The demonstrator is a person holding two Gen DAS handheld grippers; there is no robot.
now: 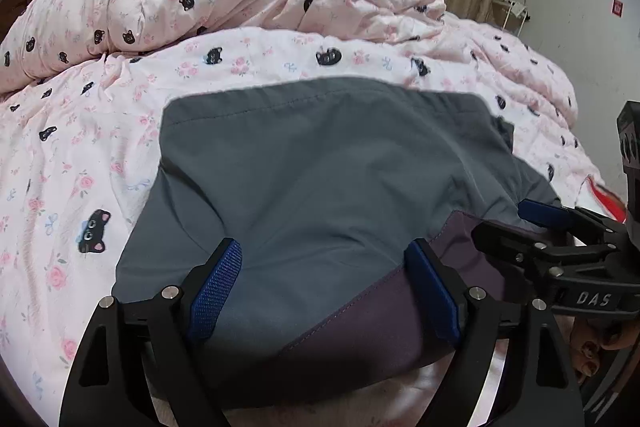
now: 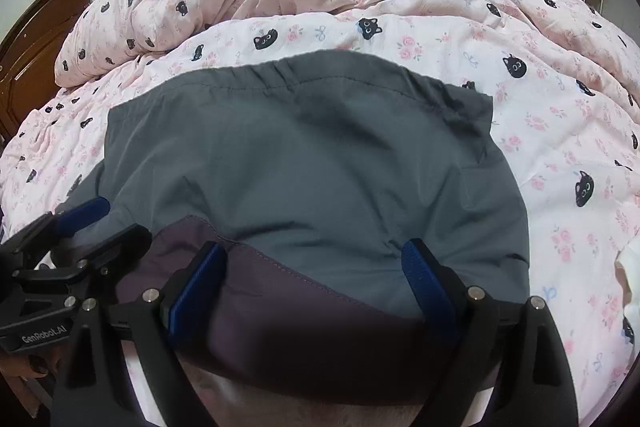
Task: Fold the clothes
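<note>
The grey woven garment with a stitched, gathered hem and a dark purple panel (image 2: 304, 167) lies flat on the pink quilt printed with black cat faces and roses (image 2: 560, 115), in the near middle of the bed, its hem towards the rumpled heap of quilt at the far side and its purple panel at the near edge. The left gripper (image 1: 324, 291) stands wide, its blue ribbed pads apart over the near edge of the cloth where grey meets purple, and nothing is pinched between them; the right gripper (image 2: 316, 283) is likewise wide, straddling the purple seam, pressing on nothing. The two sit close side by side, the left over the garment's near left part, the right nearer its middle. The step in hand looks like taking the near edge for a fold towards the hem. To do it well, each claw would best spread to its own near corner, so the edge lifts straight and not bunched; bite only the garment, not the quilt beneath; then carry both hands evenly so the near edge meets the hem squarely, and smooth the crease near the right pad first.
</note>
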